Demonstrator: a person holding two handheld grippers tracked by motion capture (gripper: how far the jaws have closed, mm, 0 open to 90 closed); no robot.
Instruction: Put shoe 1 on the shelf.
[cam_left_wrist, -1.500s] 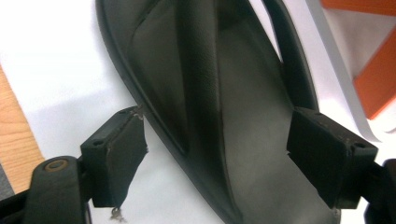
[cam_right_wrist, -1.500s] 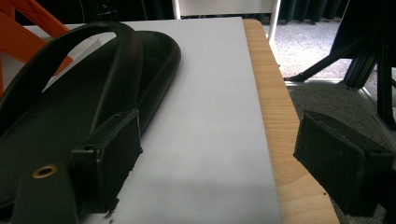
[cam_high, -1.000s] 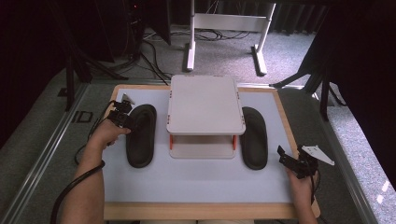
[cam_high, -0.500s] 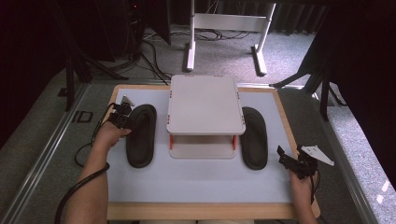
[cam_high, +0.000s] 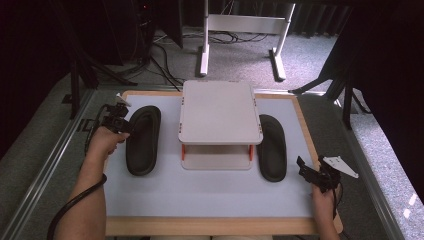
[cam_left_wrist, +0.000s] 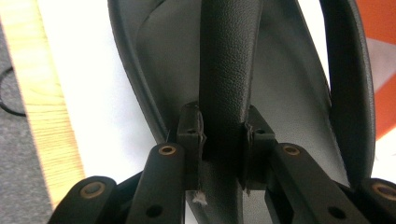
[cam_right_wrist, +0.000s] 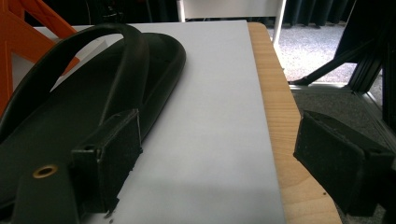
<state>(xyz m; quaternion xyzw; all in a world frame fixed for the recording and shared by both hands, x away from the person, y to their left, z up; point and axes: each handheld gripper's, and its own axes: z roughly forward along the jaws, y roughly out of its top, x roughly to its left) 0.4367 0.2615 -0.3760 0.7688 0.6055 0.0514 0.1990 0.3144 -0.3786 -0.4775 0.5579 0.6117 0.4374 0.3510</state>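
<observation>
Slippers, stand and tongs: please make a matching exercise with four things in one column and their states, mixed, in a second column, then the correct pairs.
Things
1. left tongs
2. right tongs
3. left slipper
4. white stand

States
A. open, holding nothing
B. stands between the two slippers
C. shut on a slipper strap
D. lies flat, its strap gripped

Pairs: 1-C, 2-A, 3-D, 4-B
</observation>
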